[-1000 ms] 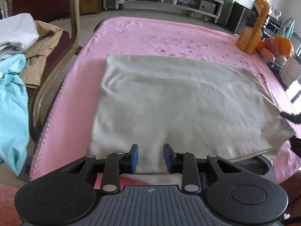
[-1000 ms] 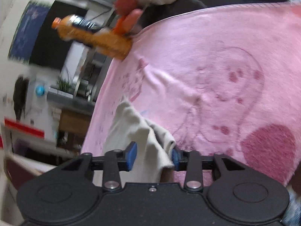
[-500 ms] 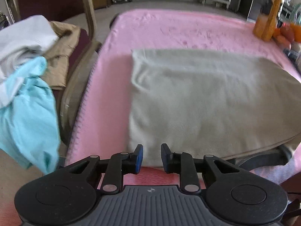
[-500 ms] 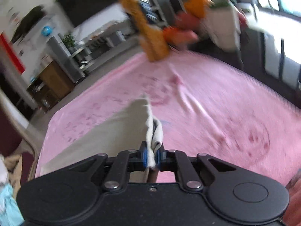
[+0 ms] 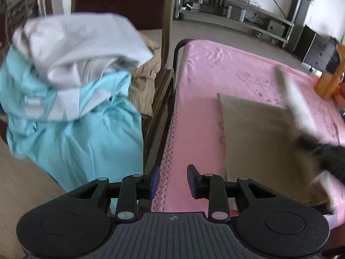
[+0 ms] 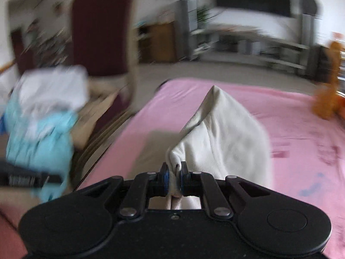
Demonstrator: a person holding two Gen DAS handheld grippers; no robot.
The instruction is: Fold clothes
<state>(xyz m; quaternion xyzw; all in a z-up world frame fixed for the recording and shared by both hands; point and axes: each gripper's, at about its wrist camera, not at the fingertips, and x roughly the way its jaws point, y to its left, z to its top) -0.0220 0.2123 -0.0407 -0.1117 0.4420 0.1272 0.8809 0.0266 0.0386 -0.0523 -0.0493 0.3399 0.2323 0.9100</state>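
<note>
A beige garment lies on the pink blanket that covers the table. My right gripper is shut on an edge of the beige garment and holds it lifted and draped above the blanket. In the left wrist view the right gripper shows blurred at the right, with the raised cloth above it. My left gripper is open and empty over the table's left front edge, to the left of the garment.
A chair at the table's left holds a pile of clothes: white, light blue and tan. An orange bottle and fruit stand at the blanket's far right. Shelves and a TV stand are behind.
My right gripper has carried the garment's edge up and leftward over the cloth. My left gripper has opened wider and shifted left, off the garment to the table's edge.
</note>
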